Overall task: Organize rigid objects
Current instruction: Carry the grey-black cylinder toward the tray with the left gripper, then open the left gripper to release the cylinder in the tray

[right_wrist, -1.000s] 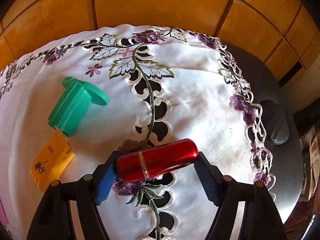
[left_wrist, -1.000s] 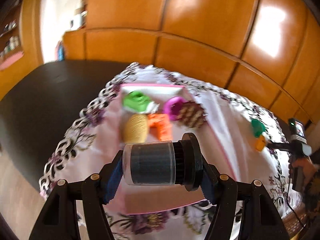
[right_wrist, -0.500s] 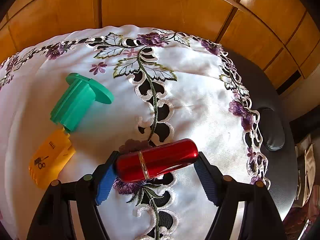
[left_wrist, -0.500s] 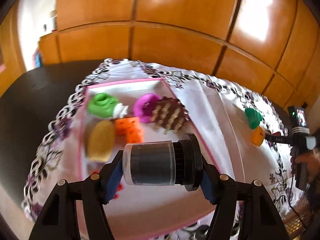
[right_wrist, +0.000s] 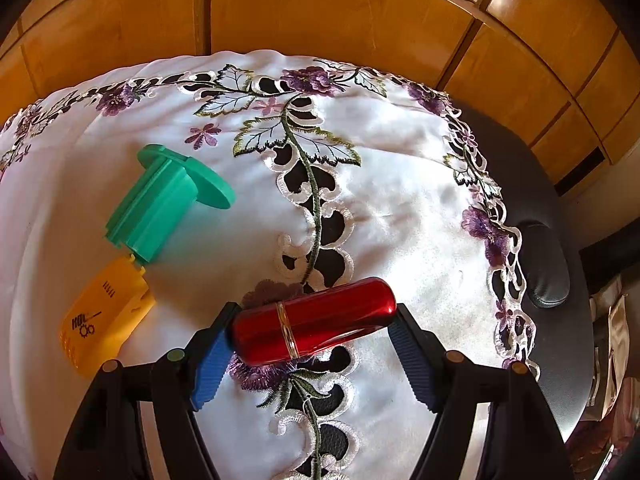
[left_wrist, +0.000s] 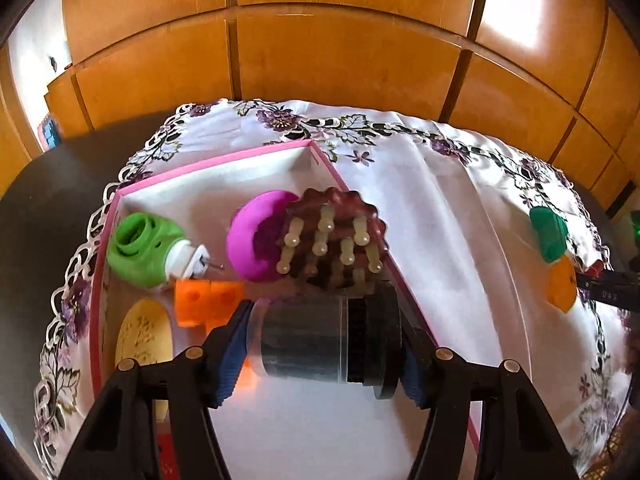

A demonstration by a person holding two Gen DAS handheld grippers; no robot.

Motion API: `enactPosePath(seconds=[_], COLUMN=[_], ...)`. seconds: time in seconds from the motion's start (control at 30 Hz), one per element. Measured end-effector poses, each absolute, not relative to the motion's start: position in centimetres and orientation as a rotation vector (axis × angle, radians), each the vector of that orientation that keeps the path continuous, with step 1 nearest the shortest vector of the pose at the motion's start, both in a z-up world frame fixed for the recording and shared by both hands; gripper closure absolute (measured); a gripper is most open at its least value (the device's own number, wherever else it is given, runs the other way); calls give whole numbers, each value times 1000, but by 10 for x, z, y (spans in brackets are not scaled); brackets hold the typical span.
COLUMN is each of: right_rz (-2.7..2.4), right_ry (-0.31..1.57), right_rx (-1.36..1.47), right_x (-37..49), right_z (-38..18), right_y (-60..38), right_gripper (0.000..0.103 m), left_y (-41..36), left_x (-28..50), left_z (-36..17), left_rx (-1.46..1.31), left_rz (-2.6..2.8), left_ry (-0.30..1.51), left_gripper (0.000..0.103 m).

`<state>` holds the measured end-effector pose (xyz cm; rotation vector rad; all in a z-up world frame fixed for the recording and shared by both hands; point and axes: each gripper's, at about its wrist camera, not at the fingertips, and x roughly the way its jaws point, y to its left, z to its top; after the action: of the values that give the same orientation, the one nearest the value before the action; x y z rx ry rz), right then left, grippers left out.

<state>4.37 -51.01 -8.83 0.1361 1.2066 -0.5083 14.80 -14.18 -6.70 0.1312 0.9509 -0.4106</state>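
Over the pink tray (left_wrist: 208, 168), left claw (left_wrist: 322, 346) clamping a dark jar (left_wrist: 320, 340), right claw (right_wrist: 310, 340) clamping a red tube (right_wrist: 312, 320)

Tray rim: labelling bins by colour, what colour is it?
Pink, around a white tray; clearest in the left wrist view.

left claw (left_wrist: 324, 354) | black arms | blue ribbed pads | brass screws
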Motion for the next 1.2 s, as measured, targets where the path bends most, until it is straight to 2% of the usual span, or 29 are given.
enactPosePath(seconds=[0.07, 0.1, 0.17, 0.2, 0.47, 0.97, 1.2], right_rz=[-505, -504, -503, -502, -505, -513, -522], right_ry=[1207, 1207, 1208, 1209, 1206, 1191, 1128], right_rx=[136, 138, 140, 140, 137, 107, 129], right_x=[44, 45, 45, 45, 45, 43, 40], right_z=[-88, -88, -89, -89, -89, -85, -73], right_y=[-511, -511, -511, -511, -511, -506, -508], right_gripper=[27, 27, 27, 27, 27, 27, 27], left_y=[-140, -139, -137, -137, -126, -89, -87], left_x=[149, 147, 142, 138, 94, 50, 44], left_z=[-67, -66, -64, -63, -38, -32, -28], left_rx=[116, 107, 109, 114, 117, 48, 53], left_rz=[-408, -406, -395, -387, -386, -311, -305], left_ry=[950, 949, 936, 925, 814, 817, 806], left_gripper=[38, 34, 20, 18, 17, 16, 16])
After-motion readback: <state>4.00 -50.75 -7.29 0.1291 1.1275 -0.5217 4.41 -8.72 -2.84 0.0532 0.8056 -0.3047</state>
